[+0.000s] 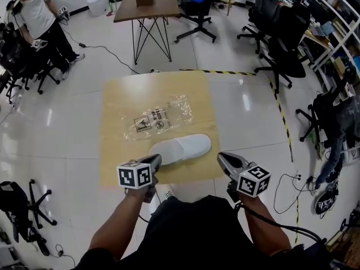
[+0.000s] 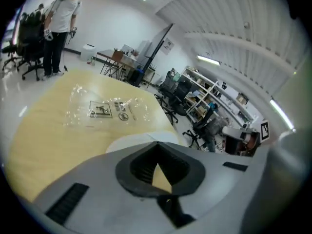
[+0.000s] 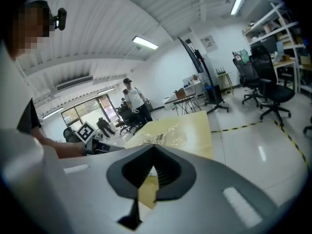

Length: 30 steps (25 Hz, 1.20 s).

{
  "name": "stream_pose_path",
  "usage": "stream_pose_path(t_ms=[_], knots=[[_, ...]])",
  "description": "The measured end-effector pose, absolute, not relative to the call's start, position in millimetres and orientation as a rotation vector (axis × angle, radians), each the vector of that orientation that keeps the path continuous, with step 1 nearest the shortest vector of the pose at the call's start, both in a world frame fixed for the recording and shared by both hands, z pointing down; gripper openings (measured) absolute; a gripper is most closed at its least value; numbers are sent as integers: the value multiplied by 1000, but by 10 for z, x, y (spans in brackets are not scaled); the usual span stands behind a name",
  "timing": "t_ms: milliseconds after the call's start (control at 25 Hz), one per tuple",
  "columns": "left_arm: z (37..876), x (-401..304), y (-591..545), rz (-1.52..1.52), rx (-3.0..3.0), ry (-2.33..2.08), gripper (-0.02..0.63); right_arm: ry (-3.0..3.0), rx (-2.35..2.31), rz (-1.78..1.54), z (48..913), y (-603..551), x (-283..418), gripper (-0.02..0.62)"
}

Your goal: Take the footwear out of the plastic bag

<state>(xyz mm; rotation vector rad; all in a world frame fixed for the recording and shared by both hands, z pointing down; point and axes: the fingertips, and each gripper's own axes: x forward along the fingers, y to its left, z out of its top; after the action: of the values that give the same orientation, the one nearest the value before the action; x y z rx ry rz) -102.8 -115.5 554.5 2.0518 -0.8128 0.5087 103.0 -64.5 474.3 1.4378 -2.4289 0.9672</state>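
Head view, looking steeply down on a square pale-wood worktop (image 1: 118, 167) that stands on a glossy white floor. A white slipper (image 1: 180, 148) lies outside the bag, lengthwise along the near edge of the worktop and about midway between the near corners. The clear plastic bag (image 1: 157, 118) lies flat and crumpled at the centre of the worktop, just beyond the slipper, its printed label facing up; bag and slipper look apart, with a narrow strip of wood between them. The left claw (image 1: 154, 161) hangs over the near edge at the slipper's left end – whether it touches the slipper cannot be told. The right claw (image 1: 223, 158) is just off the slipper's right end, by the near right corner. Left gripper view: the left claw (image 2: 157, 145) is pressed together with nothing between its jaws; the slipper (image 2: 141, 139) shows right past the tips and the bag (image 2: 109, 108) farther out on the worktop (image 2: 44, 130). Right gripper view: the right claw (image 3: 153, 150) is likewise pressed together and empty – beyond it lie the worktop (image 3: 197, 130) and the bag (image 3: 163, 136). In the background, a person (image 1: 39, 21) stands at far left, a brown table (image 1: 147, 1) beyond the far edge, and yellow-black tape (image 1: 278, 103) runs across the floor at right.
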Motion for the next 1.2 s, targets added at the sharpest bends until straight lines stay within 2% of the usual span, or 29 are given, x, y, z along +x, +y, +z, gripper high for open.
stream_pose_path(t_ms=[360,640,1200], knots=[[4977,-765,-128,369,2152,-917,6,-2556,1178,901,4494,27,848,0],[4739,-675,654,295,2189,-1106,6,-2650,1043,850,4381,785,1150,0],[4760,-574,1485,377,2126,-1251,6,-2605,1020,847,4538,1325,1481,0]])
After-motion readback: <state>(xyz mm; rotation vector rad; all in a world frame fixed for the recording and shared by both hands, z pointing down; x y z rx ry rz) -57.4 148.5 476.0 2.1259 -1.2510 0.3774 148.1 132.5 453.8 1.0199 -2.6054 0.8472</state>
